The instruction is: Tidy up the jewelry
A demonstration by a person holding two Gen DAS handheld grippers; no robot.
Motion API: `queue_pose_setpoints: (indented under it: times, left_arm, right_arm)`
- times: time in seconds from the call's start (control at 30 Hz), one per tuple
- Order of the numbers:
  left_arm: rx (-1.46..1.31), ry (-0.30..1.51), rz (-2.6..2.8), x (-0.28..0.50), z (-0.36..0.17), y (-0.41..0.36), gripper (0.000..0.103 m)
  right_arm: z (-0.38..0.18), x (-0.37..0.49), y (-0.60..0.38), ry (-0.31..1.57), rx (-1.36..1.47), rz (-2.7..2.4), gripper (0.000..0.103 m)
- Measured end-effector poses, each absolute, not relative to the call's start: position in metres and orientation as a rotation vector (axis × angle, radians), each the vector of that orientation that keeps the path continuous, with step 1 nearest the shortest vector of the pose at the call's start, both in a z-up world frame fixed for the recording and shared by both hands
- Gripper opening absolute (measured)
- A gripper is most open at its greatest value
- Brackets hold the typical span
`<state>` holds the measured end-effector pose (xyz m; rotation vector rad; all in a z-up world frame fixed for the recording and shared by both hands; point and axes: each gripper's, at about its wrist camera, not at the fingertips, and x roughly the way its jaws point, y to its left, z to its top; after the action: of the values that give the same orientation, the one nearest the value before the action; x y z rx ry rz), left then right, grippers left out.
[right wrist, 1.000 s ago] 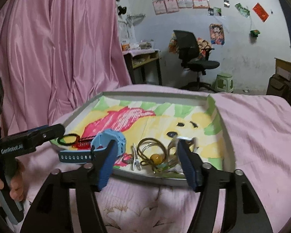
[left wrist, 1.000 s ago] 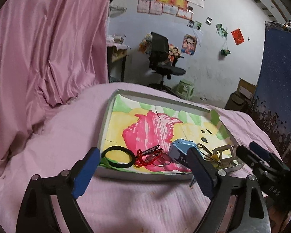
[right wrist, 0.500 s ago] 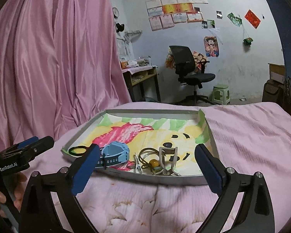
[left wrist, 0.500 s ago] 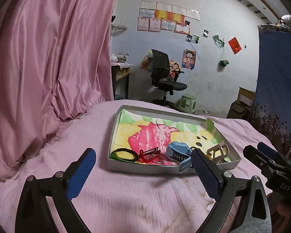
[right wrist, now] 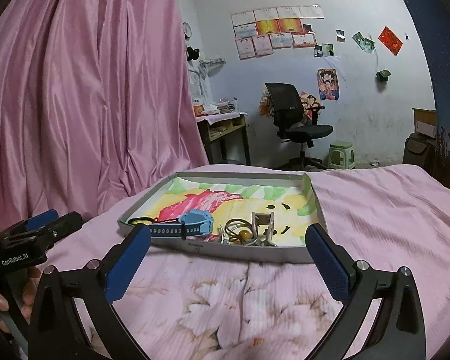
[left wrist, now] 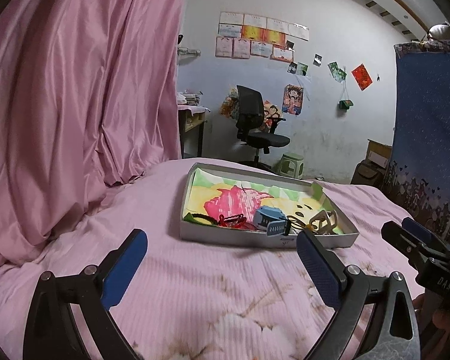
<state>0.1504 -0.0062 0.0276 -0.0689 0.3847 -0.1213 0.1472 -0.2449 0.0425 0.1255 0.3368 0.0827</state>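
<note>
grippers: left gripper [left wrist: 222,252] and right gripper [right wrist: 228,244] both spread wide, empty. tray [left wrist: 267,241] with jewelry at 12 o'clock on bed. blue watch [right wrist: 195,225] strap clearer in right view; red bracelet [left wrist: 232,220] clearer in left.

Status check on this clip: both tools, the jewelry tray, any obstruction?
Left tool open, empty, short of the tray. Right tool open, empty. Jewelry tray on pink bedspread, blue watch and bracelets inside. Nothing blocking.
</note>
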Motion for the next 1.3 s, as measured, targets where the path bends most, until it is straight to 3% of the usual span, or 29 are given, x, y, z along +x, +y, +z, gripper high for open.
queue_pose_setpoints:
  times: [1.3]
  left_arm:
    - [-0.007,0.351,-0.101,0.047,0.017,-0.009,0.100]
  right_arm:
    - [0.033,0.036,-0.233,0.275,0.126,0.048,0.101]
